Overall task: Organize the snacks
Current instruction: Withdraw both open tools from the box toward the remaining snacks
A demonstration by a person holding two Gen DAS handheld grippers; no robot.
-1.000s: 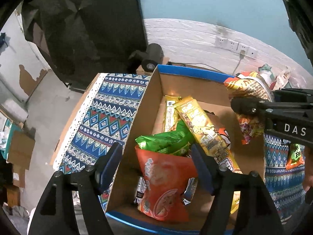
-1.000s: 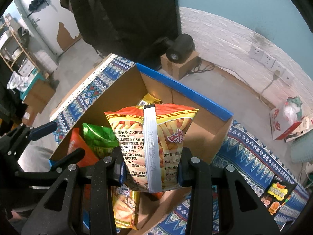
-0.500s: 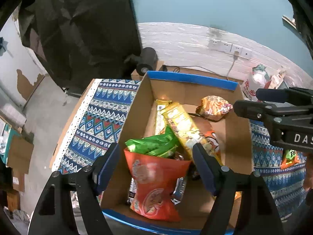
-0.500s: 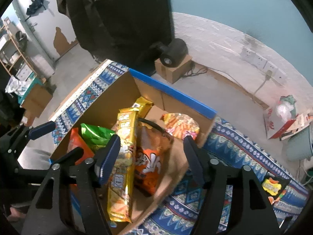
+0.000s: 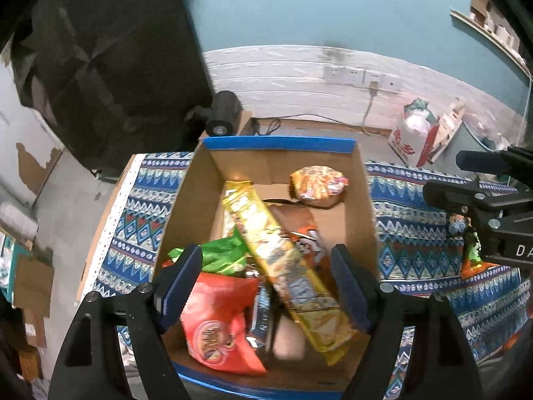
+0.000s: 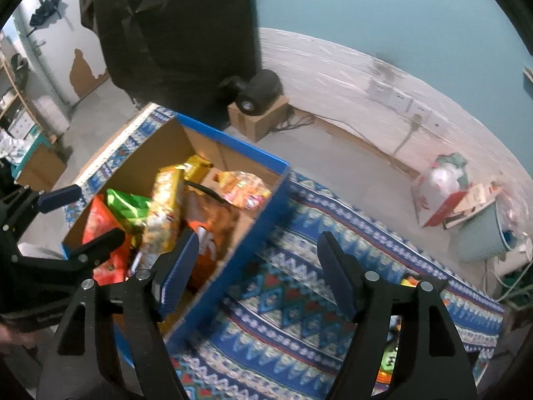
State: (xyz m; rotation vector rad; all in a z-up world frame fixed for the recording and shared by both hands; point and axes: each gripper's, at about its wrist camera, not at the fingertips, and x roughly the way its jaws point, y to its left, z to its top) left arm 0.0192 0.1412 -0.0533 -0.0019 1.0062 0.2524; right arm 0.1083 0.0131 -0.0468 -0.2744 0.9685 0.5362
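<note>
A cardboard box with a blue rim (image 5: 279, 143) (image 6: 233, 143) stands on a patterned blue cloth and holds several snack bags. The orange chip bag (image 5: 318, 183) (image 6: 243, 188) lies at its far end, near a long yellow pack (image 5: 286, 266), a green bag (image 5: 223, 255) and a red bag (image 5: 216, 326). My left gripper (image 5: 266, 286) hovers over the near part of the box, its jaws opening with nothing pressed between them. My right gripper (image 6: 256, 276) hangs over the box's right wall and the cloth, jaws opening and empty. More snack packs (image 6: 389, 363) lie on the cloth at the right.
The patterned cloth (image 6: 299, 300) covers the table. Behind it stand a black spotlight on a small box (image 5: 221, 115), a white wall with sockets (image 5: 359, 76) and a red-and-white carton (image 5: 413, 136). A pale bin (image 6: 483, 233) stands at the right.
The right gripper let go of the orange chip bag, which now lies at the box's far end, and drew back to the right. The left gripper pulled back and its jaws widened a little.
</note>
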